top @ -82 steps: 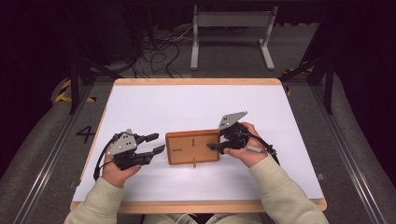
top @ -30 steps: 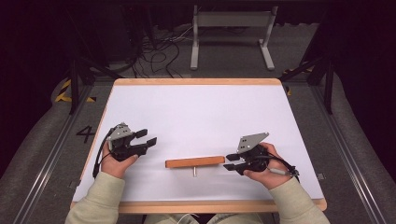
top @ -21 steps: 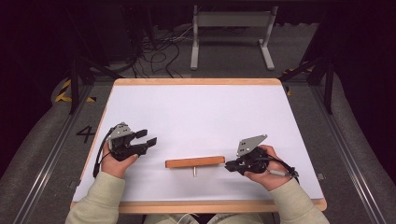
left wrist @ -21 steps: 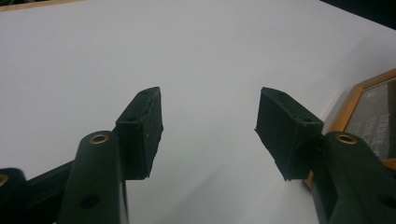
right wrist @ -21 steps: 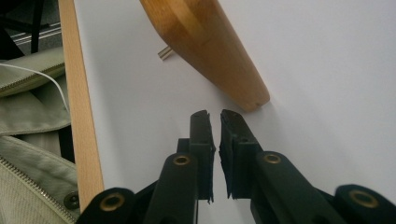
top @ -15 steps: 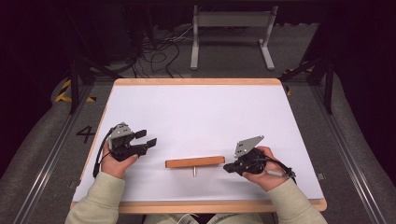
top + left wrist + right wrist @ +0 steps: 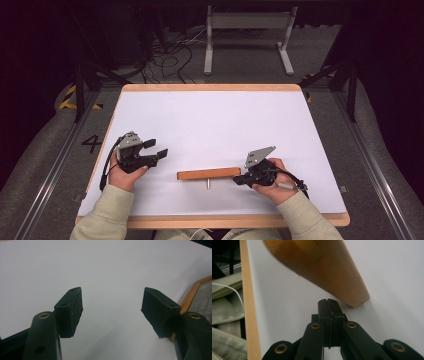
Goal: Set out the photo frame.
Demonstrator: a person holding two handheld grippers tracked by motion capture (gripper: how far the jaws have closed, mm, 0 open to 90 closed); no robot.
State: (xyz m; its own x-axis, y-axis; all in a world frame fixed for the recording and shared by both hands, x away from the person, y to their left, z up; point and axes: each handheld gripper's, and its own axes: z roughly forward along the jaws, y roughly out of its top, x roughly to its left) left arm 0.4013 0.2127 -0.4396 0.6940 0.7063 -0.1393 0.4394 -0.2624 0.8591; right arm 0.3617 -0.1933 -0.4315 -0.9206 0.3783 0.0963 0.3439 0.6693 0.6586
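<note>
My right gripper (image 7: 329, 305) pressed together, empty, just beside wooden frame (image 7: 208, 173) end — perhaps touching, my left gripper (image 7: 111, 311) just opening, wide apart, empty, white table (image 7: 210, 120).

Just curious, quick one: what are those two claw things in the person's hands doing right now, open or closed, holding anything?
Left gripper: open, jaws just widening, nothing between them.
Right gripper: shut, empty, beside the end of the wooden frame.
</note>
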